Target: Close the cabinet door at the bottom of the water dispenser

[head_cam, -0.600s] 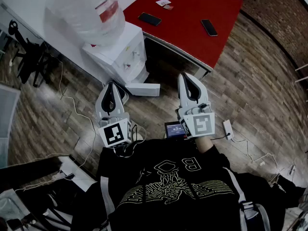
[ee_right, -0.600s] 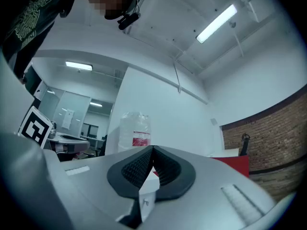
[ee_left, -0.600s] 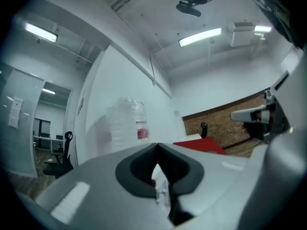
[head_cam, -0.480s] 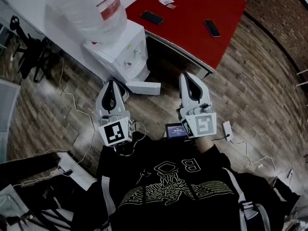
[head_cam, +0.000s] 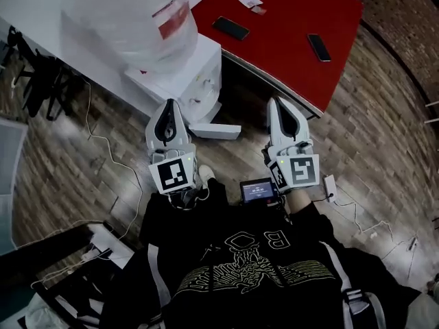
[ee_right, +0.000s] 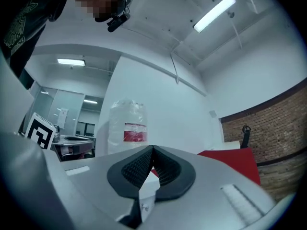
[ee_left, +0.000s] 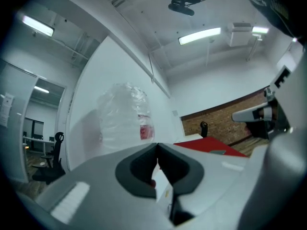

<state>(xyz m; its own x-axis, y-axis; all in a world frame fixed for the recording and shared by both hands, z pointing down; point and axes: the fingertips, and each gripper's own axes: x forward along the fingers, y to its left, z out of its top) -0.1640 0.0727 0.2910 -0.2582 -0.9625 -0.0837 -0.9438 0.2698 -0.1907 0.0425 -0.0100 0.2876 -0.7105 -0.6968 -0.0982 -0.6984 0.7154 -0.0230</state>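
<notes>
The left tool [head_cam: 169,110] is holding its jaws together, tip against tip, with nothing clamped between them. The right tool [head_cam: 281,108] is doing the same: pads meeting, empty. Both tools are pointing forward and hanging above the brown wood-plank floor [head_cam: 363,122], side by side but well apart.

Just ahead of the left tool, the tall white water dispenser [head_cam: 182,74] is standing against the wall and carrying a large clear plastic water bottle with a red label [head_cam: 137,12]. At its foot the flat white cabinet door [head_cam: 218,130] is standing open, swung out over the floor towards the right, so that in the head view it is lying between the two tool tips and nearer the left one. Neither tool is touching it. Beside the dispenser, the red desk [head_cam: 288,19] is bearing two dark flat phones [head_cam: 230,27].

Judged from this, the approach step is in hand and the closing push is not yet begun. The next move is calling for one tool to be lowered to door height, its closed tips set flat against the outer face near the free edge, and the door pushed round its hinge until it is seating flush with the dispenser body.
</notes>
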